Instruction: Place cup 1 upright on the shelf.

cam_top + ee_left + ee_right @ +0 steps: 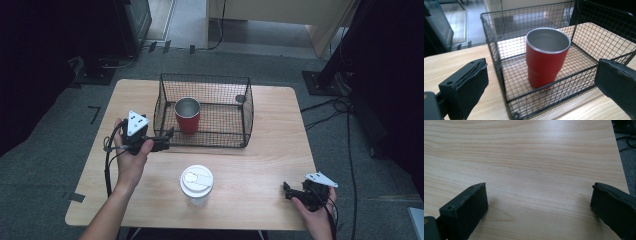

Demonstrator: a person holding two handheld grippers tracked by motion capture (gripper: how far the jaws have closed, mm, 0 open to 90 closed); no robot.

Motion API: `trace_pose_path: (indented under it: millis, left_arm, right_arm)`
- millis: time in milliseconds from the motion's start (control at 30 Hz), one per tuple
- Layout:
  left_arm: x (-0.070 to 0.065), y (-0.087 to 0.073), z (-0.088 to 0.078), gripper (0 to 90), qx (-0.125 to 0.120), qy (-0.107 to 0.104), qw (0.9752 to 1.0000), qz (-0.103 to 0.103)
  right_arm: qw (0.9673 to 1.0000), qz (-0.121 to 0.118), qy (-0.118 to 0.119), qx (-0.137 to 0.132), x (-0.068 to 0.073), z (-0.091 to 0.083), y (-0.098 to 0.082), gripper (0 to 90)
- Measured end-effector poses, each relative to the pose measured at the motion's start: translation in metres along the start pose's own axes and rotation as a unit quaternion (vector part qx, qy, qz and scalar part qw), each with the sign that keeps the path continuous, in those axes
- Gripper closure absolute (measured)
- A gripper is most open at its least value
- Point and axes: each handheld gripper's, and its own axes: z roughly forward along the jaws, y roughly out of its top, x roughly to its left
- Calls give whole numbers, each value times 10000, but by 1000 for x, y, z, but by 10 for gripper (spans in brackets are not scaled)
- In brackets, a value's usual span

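Evidently the left hand-held gripper (pixel 167 140) hovers wide open at the basket (pixel 246 107), lined up on the red cup (pixel 188 115) standing inside; the right hand-held gripper (pixel 290 192), also open, idles low over the surface (pixel 270 150).

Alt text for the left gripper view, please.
A red metal tumbler stands upright and empty inside a black wire basket on a wooden table. The left gripper is open before the basket's near wall.
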Motion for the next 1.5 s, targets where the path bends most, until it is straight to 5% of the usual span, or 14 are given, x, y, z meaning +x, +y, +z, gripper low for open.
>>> trace_pose_path:
  millis: [500, 1033, 1300, 1500]
  left_arm:
    - [20, -39, -21, 0, 66, 328, 9994, -68]
    - [35, -94, -25, 0, 459, 531, 9975, -97]
    - [46, -119, -32, 0, 748, 666, 9949, -130]
    - [60, -141, -39, 0, 1138, 812, 9901, -149]
  right_arm:
    - [10000, -6, -5, -1, 0, 1, 0, 9]
    - [10000, -11, -7, -1, 0, 1, 0, 9]
    - [10000, 9, -36, -1, -1, 0, 0, 9]
    - [10000, 16, -42, -8, -1, 1, 0, 9]
